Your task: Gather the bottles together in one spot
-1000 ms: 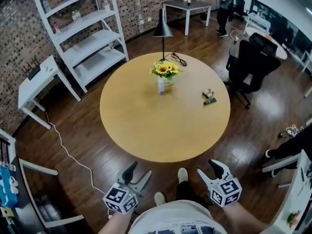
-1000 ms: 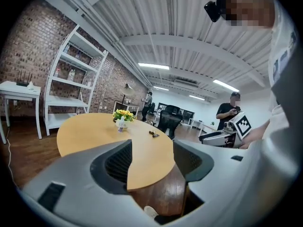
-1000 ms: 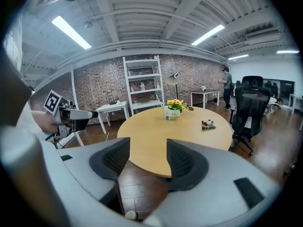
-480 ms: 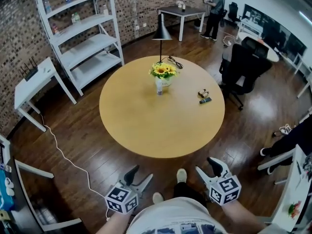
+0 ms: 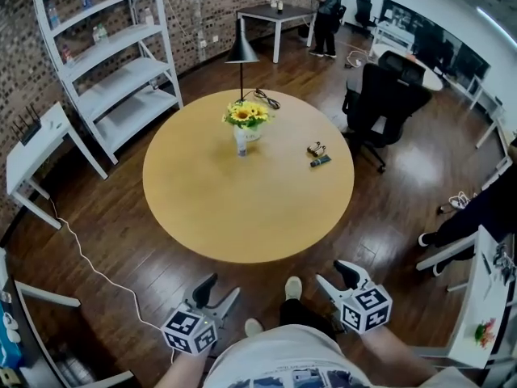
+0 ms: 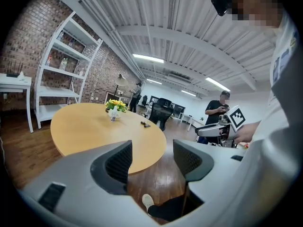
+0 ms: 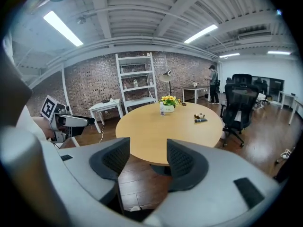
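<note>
Both grippers are held low in front of the person's torso, over the wooden floor (image 5: 121, 241) and short of the near edge of the round table (image 5: 242, 212). They sit side by side and well apart, with a shoe (image 5: 293, 288) between them. The left gripper (image 5: 220, 289) points towards the table and tips slightly downward, its marker cube facing up. Its jaws stand well apart with nothing between them. The right gripper (image 5: 335, 275) is posed likewise, angled inward towards the table. Its jaws are also parted and empty, and only floor and table edge show through the gap. Neither gripper touches any object. On the far half of the table, a small pale bottle (image 5: 241, 145) stands upright, long axis vertical and top up, just beside the sunflower pot (image 5: 247, 128). To its right and well apart from it, a dark bottle (image 5: 320, 161) lies on its side. Its long axis runs roughly across the head view, with the right end slightly farther away; which end carries the cap cannot be determined. Just behind it is a small brownish item (image 5: 315, 147), too small to identify. Further small bottles (image 5: 98, 32) stand on the white shelf unit (image 5: 121, 79) beyond the table at the left.
</note>
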